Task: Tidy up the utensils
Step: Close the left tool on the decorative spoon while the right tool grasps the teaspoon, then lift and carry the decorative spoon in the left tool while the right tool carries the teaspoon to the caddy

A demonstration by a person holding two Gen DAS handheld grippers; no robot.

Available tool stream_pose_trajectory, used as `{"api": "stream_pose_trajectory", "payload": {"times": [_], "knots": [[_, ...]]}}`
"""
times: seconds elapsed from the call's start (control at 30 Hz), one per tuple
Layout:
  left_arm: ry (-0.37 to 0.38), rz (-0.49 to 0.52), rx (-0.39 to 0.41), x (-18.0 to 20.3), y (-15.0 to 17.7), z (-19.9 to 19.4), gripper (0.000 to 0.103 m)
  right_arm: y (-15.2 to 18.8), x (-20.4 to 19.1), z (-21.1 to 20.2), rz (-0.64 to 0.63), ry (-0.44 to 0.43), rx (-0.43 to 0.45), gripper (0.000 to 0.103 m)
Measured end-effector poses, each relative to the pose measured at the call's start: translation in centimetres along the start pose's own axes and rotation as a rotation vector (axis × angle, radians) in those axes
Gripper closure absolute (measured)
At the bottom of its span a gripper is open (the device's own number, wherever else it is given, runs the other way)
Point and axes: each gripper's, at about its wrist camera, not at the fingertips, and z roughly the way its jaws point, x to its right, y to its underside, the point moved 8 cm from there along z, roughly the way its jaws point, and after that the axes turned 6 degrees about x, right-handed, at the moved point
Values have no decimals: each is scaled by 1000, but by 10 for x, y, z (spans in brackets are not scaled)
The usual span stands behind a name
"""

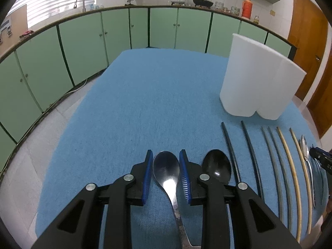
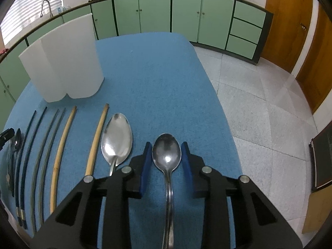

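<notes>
Covering the table in both views was a blue cloth (image 1: 145, 103) of felt-like, finely napped texture. A white plastic holder (image 1: 257, 78) with smooth, lobed walls stood upright on the cloth at upper right of the left wrist view and upper left of the right wrist view.

Chopsticks lay in a row below the holder: a black pair (image 1: 242, 155), a grey pair (image 1: 276, 166) and a pale wooden pair (image 1: 294, 176), all thin and straight-sided, apart from one another.

At lower centre of the left wrist view, the left gripper (image 1: 166, 174) held its blue ribbed pads narrow, with the bowl of a polished steel spoon (image 1: 166, 170) between them and just beside each pad; whether they pressed on it could not be told. A glossy black spoon (image 1: 216, 167) lay just right of that gripper.

At lower centre of the right wrist view, the right gripper (image 2: 167, 161) stood narrow around a second steel spoon (image 2: 166, 151), a sliver of cloth showing on each side of the bowl. A larger oval steel spoon (image 2: 116, 139) lay just left of it.
</notes>
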Motion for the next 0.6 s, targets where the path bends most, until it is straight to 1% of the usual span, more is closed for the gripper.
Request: {"api": "stream_pose_trajectory", "payload": {"times": [0.2,0.27,0.37,0.6], "knots": [[34,-4,99,4,-7,-25,77,-12,-9,-45,-17,-58,152,76],[48,-10,140,5,-9,-36,77,-17,-11,-57,-16,-68,187,76],[60,-10,179,6,-11,-48,77,-24,-14,-77,-17,-96,247,76],[73,-16,254,5,-18,-71,77,-30,-14,-108,-6,-147,320,76]]}}
